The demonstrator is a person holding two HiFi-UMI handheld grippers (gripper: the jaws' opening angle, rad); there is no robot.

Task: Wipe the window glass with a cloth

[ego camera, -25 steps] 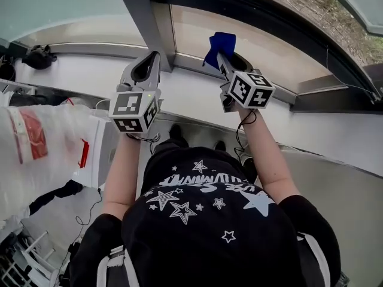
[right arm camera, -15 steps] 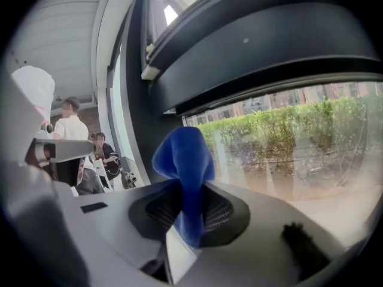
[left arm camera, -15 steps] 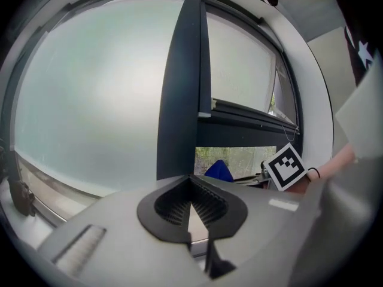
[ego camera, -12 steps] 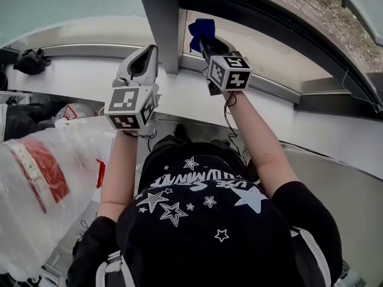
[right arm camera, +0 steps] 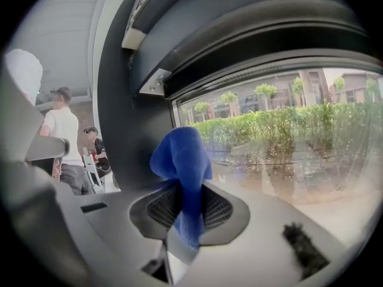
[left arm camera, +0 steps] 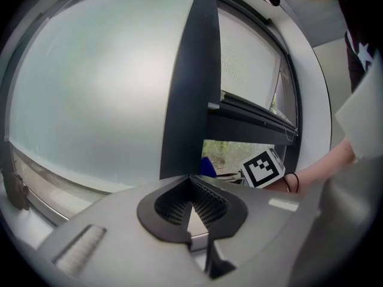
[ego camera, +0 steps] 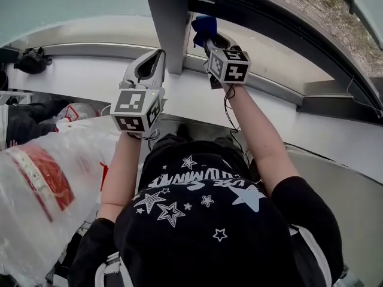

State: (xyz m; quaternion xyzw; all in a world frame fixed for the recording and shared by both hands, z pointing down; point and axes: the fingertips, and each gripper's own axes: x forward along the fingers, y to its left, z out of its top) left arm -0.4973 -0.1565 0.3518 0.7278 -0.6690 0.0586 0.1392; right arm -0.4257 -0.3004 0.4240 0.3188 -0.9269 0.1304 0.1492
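Note:
A blue cloth (right arm camera: 182, 172) is pinched in my right gripper (right arm camera: 187, 211), bunched above the jaws; it shows small at the top of the head view as the blue cloth (ego camera: 202, 27). My right gripper (ego camera: 206, 39) holds it up at the clear window glass (right arm camera: 287, 136), just right of the dark window post (ego camera: 169, 17). My left gripper (ego camera: 148, 69) is shut with nothing in it and points at the foot of that post. In the left gripper view the left gripper (left arm camera: 191, 197) faces the post (left arm camera: 190, 82) and a frosted pane (left arm camera: 90, 88).
A white sill (ego camera: 179, 97) runs under the window. A plastic bag with red print (ego camera: 42, 184) fills the lower left. A dark bundle (ego camera: 31, 60) lies on the sill at far left. People stand in the background at the left of the right gripper view (right arm camera: 63, 136).
My right gripper has carried the cloth left and up along the glass, close to the dark post. The left gripper stays shut and has shifted only slightly.

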